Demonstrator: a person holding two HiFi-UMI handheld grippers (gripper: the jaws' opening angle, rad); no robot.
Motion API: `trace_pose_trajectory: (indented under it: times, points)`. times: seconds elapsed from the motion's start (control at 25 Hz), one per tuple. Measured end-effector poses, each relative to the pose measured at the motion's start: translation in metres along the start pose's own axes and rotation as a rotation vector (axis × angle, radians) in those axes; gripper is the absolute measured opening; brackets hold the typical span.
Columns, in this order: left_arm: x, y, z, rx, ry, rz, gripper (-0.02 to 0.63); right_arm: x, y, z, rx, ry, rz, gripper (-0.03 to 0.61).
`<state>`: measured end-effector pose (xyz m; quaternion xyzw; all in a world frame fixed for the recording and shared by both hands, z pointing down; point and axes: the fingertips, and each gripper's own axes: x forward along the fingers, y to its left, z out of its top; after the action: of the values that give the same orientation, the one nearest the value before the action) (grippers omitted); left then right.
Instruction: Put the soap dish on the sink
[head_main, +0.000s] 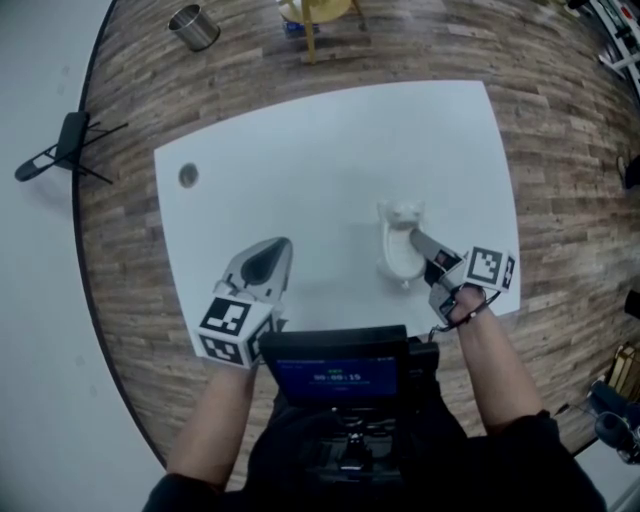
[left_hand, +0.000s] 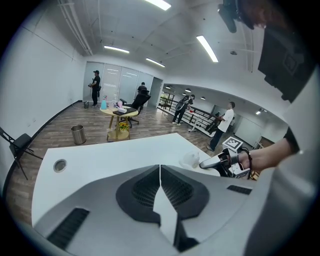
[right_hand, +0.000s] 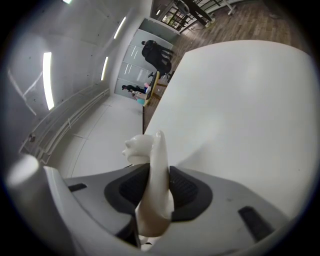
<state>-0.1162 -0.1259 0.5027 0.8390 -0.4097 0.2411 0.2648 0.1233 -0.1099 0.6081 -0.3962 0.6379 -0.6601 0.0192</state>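
Your right hand-held gripper is clamped on the white soap dish, over the white tabletop near its right edge. Your left hand-held gripper has its jaws together, empty, well apart from the dish. A round grommet sits far left; a metal bin stands on the floor beyond.

Smooth glossy white soap dish, matt white table, wood-grain floor, shiny metal bin.

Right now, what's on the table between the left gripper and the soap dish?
Nothing. In the head view, only bare white table lies between the left gripper and the soap dish, which the right gripper holds.
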Motion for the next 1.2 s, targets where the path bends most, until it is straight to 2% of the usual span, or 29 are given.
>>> trace_pose_trajectory:
  times: [0.52,1.0,1.2]
  points:
    - [0.014,0.007,0.003,-0.01,0.014,0.007,0.009,0.014,-0.007,0.008,-0.002,0.023,-0.02,0.124]
    - [0.015,0.008,-0.009,-0.024,0.032,0.006,0.009,0.017,-0.02,0.007,0.012,0.03,-0.049,0.124]
    - [0.014,0.009,-0.01,-0.031,0.031,0.012,0.009,0.019,-0.019,0.007,0.011,0.025,-0.032,0.124]
